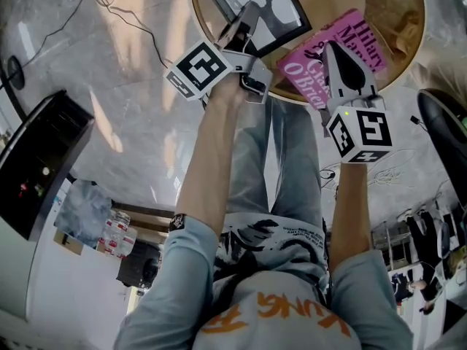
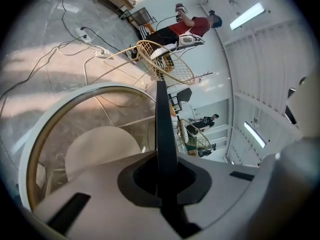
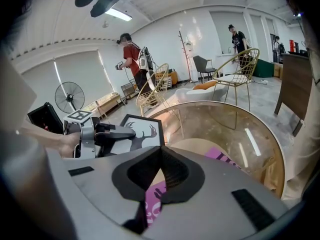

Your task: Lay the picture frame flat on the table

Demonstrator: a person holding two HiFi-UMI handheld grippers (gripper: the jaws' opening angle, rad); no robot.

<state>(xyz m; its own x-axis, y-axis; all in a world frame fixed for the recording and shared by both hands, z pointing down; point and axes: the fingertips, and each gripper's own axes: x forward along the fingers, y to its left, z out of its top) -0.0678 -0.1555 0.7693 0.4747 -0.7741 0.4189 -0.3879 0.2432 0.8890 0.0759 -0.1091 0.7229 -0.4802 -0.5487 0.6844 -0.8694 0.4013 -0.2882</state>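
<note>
Left gripper (image 1: 241, 29) is clamped on the near edge of the frame (image 1: 257, 4), which seems tilted over the table (image 1: 383, 9), not yet flat. Best to lower that edge slowly until the back rests down, then let go, clear of the book (image 1: 314, 53) just beside it. Right gripper (image 1: 339, 49) hovers over the book, jaws together, empty.

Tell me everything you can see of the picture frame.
The frame is a thin black rectangle round a white print of a dark antlered deer silhouette. The left claw is shut on one edge, holding it tilted over the round table, beside a pink book. Whether any edge touches the table cannot be told.
</note>
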